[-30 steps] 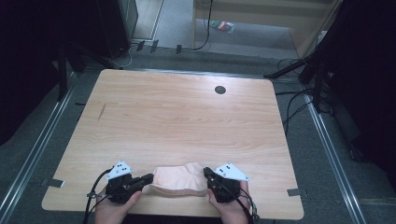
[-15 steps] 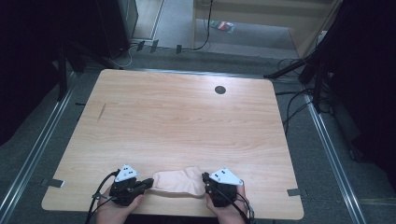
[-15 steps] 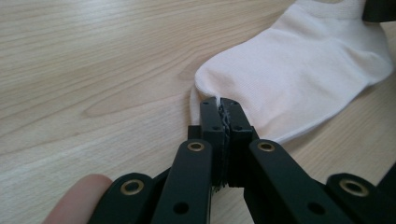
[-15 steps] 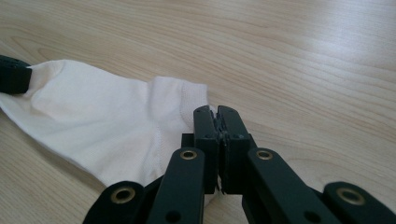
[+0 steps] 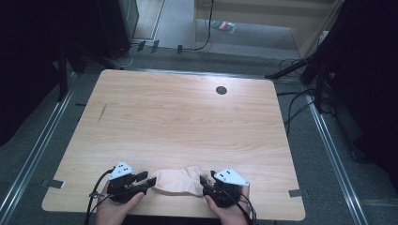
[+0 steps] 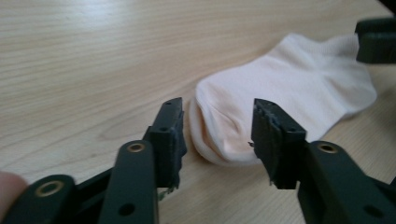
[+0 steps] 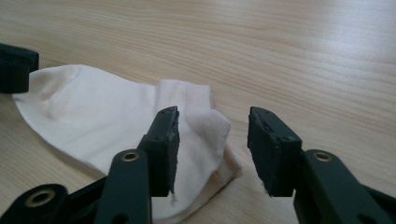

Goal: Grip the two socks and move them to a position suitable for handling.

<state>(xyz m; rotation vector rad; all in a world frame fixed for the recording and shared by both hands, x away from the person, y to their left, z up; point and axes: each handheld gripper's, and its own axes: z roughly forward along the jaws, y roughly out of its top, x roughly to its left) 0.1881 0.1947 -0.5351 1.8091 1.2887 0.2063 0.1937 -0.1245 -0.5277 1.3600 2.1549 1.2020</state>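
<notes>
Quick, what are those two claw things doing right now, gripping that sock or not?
Left gripper: open, just opened, sock toe end between its fingers, not gripped.
Right gripper: open, just opened, sock's cuff end between its fingers, released.

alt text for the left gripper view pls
A pale pink sock lies flat on a wooden table, its near end between the open jaws of the left gripper, which have just been opening. The right gripper's black jaw sits at the sock's far end.
</notes>
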